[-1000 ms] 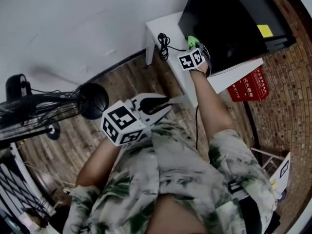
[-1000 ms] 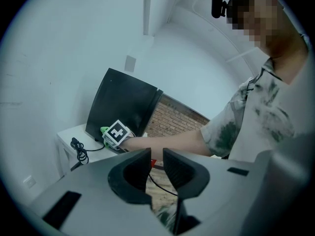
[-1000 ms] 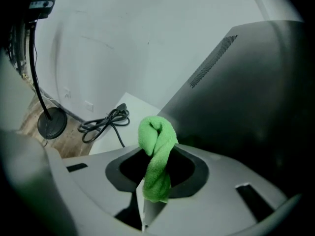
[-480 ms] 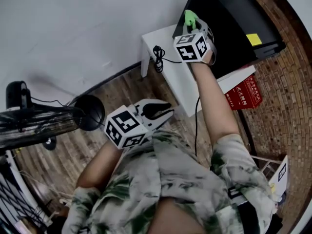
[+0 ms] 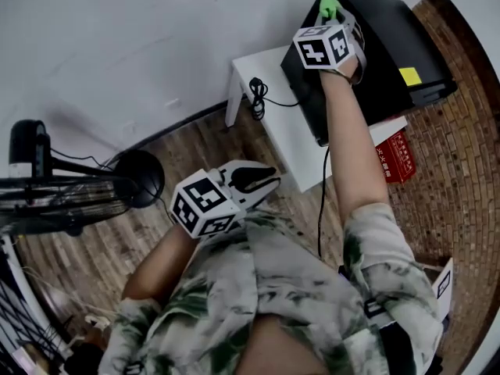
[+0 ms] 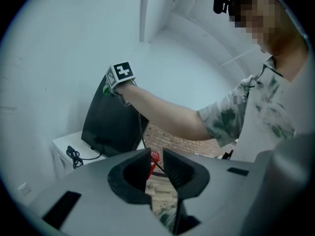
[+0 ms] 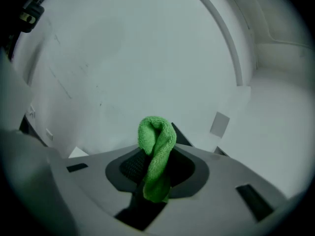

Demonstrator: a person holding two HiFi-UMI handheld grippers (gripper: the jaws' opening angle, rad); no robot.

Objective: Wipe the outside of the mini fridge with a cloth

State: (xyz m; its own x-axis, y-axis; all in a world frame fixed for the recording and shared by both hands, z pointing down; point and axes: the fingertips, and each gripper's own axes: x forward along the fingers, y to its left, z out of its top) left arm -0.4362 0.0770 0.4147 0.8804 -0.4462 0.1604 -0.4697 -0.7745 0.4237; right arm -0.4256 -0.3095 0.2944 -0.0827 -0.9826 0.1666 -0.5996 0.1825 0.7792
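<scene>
The black mini fridge (image 5: 391,61) stands on a low white table (image 5: 269,119) against the wall; in the left gripper view the mini fridge (image 6: 106,127) is at centre left. My right gripper (image 5: 334,12) is shut on a green cloth (image 5: 329,6) and held at the fridge's far top corner. In the right gripper view the folded cloth (image 7: 156,141) sticks up between the jaws of the right gripper (image 7: 157,156), with white wall beyond. My left gripper (image 5: 264,180) hangs by the person's torso, away from the fridge. The left gripper (image 6: 156,154) is shut on nothing.
A black cable (image 5: 258,96) lies coiled on the table's left end. A red box (image 5: 394,156) sits on the floor beside the table. A fan (image 5: 47,190) with a round black base (image 5: 139,176) stands at the left. The floor is brick-patterned at the right.
My right gripper has carried the green cloth up along the fridge, from its near lower edge to the far top corner. The left gripper has barely moved.
</scene>
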